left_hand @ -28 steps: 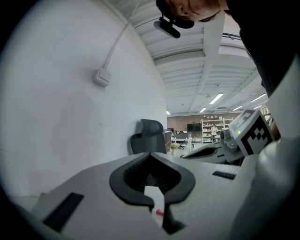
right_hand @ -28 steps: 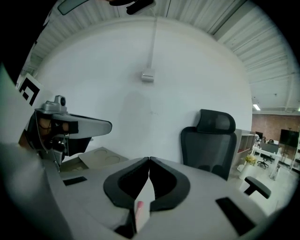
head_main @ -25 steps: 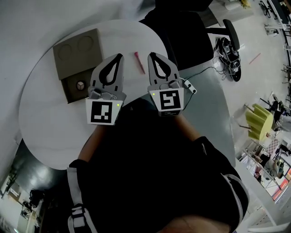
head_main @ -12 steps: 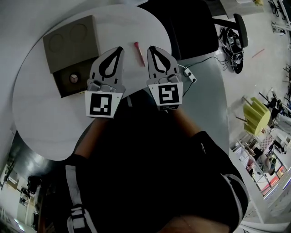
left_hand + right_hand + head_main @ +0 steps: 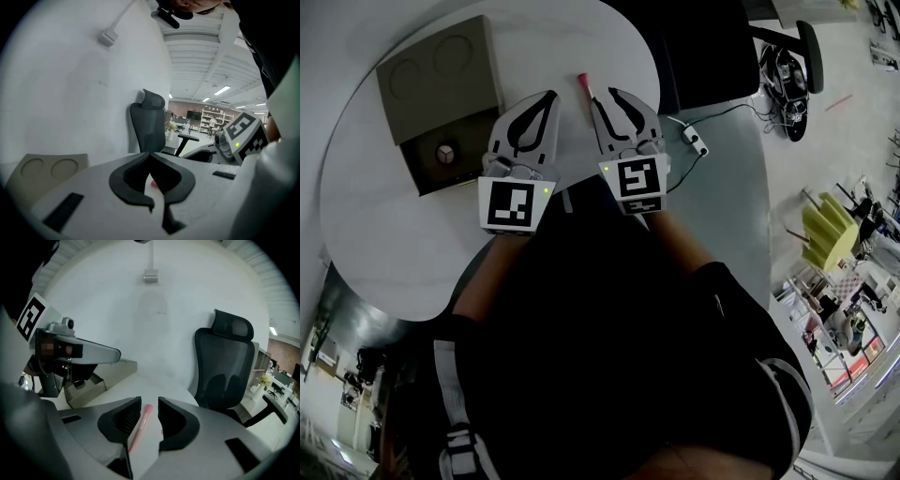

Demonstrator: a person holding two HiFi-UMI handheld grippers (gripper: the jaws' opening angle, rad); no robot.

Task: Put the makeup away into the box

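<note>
A thin pink makeup stick [image 5: 582,84] lies on the white round table [image 5: 384,234], right of the taupe box [image 5: 441,80]. The box's lid stands open and a small round item [image 5: 443,153] sits in its compartment. My right gripper [image 5: 602,94] is open, its jaws having just been opening. In the right gripper view the pink stick [image 5: 140,420] shows in the gap of the right gripper [image 5: 149,404], lying on the table with neither pad pressing it. My left gripper [image 5: 550,95] is shut and empty beside the box; in its own view the left gripper [image 5: 150,155] shows its jaws closed together.
A dark office chair [image 5: 694,47] stands at the table's far edge, also the chair [image 5: 225,366] in the right gripper view. A white power strip [image 5: 695,142] with cable lies on the floor to the right. The box lid [image 5: 47,168] shows two round recesses.
Both grippers have come down toward the table, near the pink stick. The right jaws, shut before, now stand apart. The left jaws stay shut.
</note>
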